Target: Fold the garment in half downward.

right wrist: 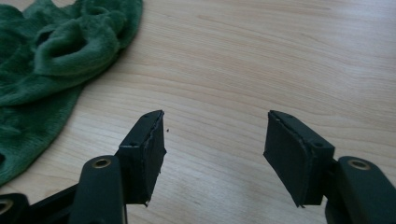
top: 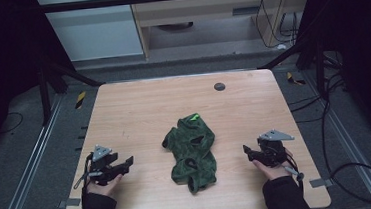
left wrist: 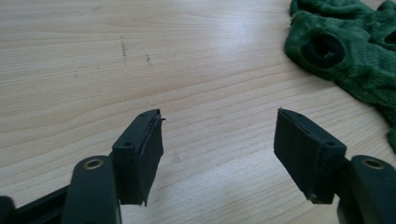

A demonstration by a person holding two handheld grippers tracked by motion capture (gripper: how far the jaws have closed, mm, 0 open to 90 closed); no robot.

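On the middle of the wooden table (top: pixel 123 109), slightly toward the person's side, lies a crumpled green fleece garment (top: pixel 192 151), bunched into a loose heap with a bright green tag (top: pixel 194 117) at its far end and dark round openings showing among its folds. It sits between the two hands and touches neither, which leaves it free to be taken from either flank. At the near left edge the left gripper (top: pixel 126 163) rests low in the person's hand, pointed inward toward the cloth, its jaws spread wide with only bare wood between them; in the left gripper view the garment lies off to the upper right. Mirroring it at the near right edge, the right gripper (top: pixel 248 152) also points inward, its jaws likewise spread and holding nothing, with the fleece at the upper left of its own view. Judging by this even, parted stance, both hands seem readied to reach in and take hold of the garment.
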